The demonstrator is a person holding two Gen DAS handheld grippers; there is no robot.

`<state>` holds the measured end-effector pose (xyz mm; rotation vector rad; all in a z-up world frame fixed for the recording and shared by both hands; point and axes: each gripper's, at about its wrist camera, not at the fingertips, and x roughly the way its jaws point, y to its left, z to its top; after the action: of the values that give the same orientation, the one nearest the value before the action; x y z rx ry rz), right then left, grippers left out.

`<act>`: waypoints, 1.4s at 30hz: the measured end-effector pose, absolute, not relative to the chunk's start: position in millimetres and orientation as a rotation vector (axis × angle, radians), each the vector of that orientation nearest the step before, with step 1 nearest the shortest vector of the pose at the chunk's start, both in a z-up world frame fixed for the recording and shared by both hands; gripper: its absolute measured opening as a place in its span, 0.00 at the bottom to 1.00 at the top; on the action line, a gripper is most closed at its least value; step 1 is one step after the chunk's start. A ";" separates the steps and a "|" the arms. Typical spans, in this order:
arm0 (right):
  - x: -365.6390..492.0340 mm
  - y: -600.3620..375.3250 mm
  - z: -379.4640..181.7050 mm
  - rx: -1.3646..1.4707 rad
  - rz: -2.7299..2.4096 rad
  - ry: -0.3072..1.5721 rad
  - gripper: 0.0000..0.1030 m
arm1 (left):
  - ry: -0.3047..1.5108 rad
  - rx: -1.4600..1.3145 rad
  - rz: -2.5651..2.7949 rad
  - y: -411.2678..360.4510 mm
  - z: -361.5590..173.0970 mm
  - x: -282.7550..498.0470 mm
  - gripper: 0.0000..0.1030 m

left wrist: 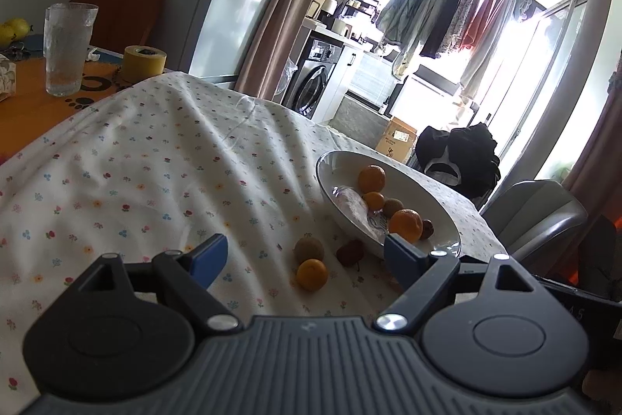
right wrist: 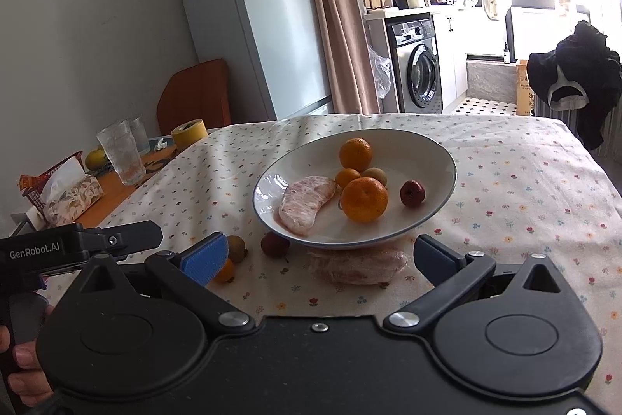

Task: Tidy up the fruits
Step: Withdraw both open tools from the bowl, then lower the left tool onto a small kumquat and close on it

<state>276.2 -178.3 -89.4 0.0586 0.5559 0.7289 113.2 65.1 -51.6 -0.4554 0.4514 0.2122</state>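
Spread wide and empty, the right gripper point(right wrist: 317, 257) frames the wrapped pomelo segment point(right wrist: 357, 266) lying on the cloth at the white bowl's point(right wrist: 435, 150) six o'clock, so closing gently around its middle seems wisest, while the left gripper point(left wrist: 305, 261), equally agape, faces the small orange point(left wrist: 311, 274).

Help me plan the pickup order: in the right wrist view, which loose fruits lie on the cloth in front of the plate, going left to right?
Small orange, partly behind the blue finger → brown round fruit → red fruit → wrapped pomelo segment, all in front of the plate.
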 end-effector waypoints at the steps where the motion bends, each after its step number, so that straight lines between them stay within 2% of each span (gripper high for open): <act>1: 275.5 -178.4 -91.0 0.061 0.722 0.559 1.00 | 0.454 -0.460 0.207 65.6 -52.5 113.1 0.82; 12: 273.9 -182.6 -110.2 0.069 0.665 0.609 1.00 | 0.477 -0.455 0.151 60.3 -66.0 120.7 0.78; 24: 282.8 -183.3 -122.4 0.071 0.653 0.650 1.00 | 0.496 -0.451 0.126 53.5 -76.5 142.1 0.58; 29: 285.3 -180.3 -122.6 0.066 0.668 0.650 1.00 | 0.511 -0.472 0.114 53.4 -81.1 149.3 0.45; 37: 291.2 -174.2 -124.5 0.075 0.678 0.661 1.00 | 0.527 -0.458 0.138 52.1 -84.7 161.2 0.43; 42: 293.5 -166.1 -126.4 0.054 0.674 0.663 1.00 | 0.552 -0.464 0.165 53.4 -90.8 168.4 0.34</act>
<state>293.5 -166.1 -126.4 0.0542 0.6628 0.6740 168.4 53.4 -90.8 -0.4637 0.5515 0.1651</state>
